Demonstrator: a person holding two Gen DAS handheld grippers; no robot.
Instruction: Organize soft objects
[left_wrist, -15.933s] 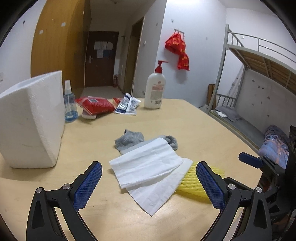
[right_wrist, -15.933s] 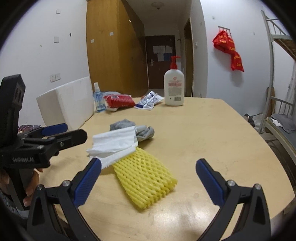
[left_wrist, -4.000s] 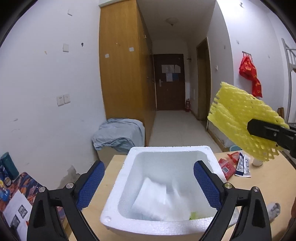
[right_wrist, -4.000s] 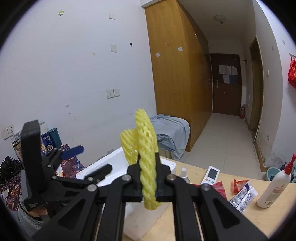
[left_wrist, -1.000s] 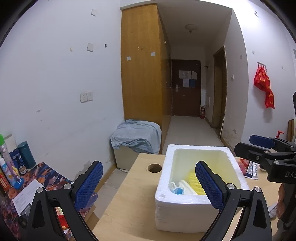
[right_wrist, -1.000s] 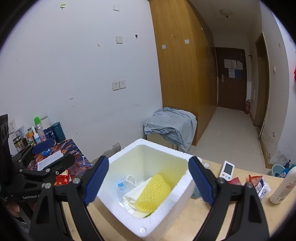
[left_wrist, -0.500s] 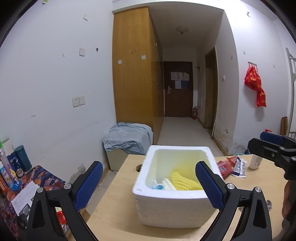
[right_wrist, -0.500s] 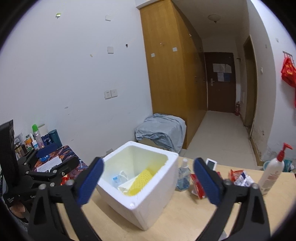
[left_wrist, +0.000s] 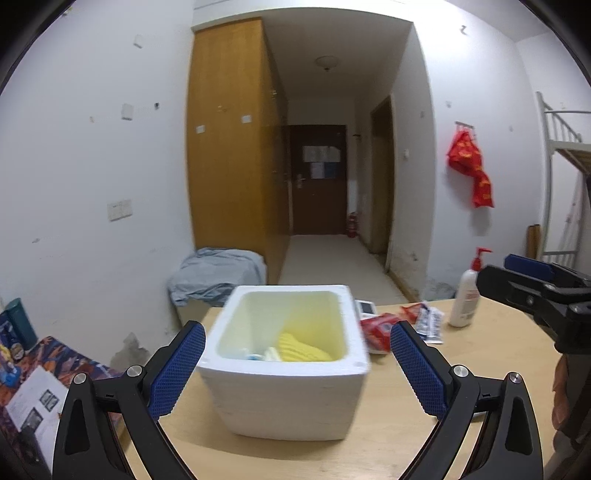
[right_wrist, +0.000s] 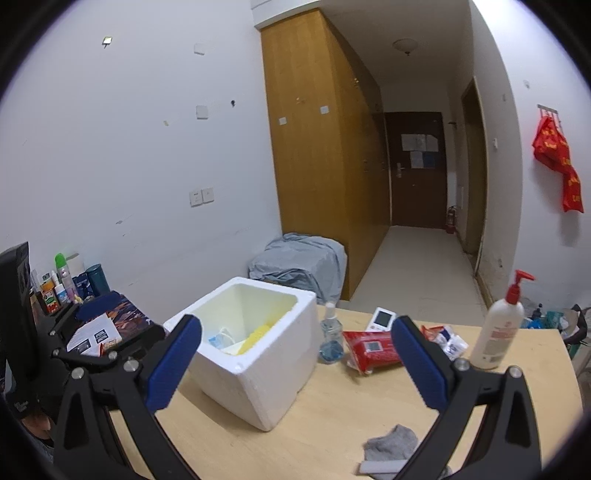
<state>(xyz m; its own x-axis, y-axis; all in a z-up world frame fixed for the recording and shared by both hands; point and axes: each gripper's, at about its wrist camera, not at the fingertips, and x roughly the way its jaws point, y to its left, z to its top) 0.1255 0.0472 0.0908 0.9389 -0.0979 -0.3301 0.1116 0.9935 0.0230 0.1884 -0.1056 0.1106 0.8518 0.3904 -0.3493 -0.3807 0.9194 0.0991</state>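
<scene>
A white foam box (left_wrist: 295, 391) stands on the wooden table (left_wrist: 391, 435); it also shows in the right wrist view (right_wrist: 255, 373). Inside lie the yellow foam net (left_wrist: 301, 349) (right_wrist: 258, 338) and white tissue (right_wrist: 225, 341). A grey sock (right_wrist: 393, 445) lies on the table near the front, beside a white strip (right_wrist: 380, 467). My left gripper (left_wrist: 295, 369) is open and empty, in front of the box. My right gripper (right_wrist: 295, 362) is open and empty, held back from the box and above the sock.
A lotion pump bottle (right_wrist: 498, 332), a red packet (right_wrist: 371, 350), small sachets (right_wrist: 448, 341), a blue spray bottle (right_wrist: 330, 338) and a white meter (right_wrist: 384, 317) stand behind the box. A cluttered side table (right_wrist: 66, 291) is at the left. A doorway and corridor lie beyond.
Both grippers have drawn back from the box and swung right. The sock has come into the right wrist view. The net stays in the box.
</scene>
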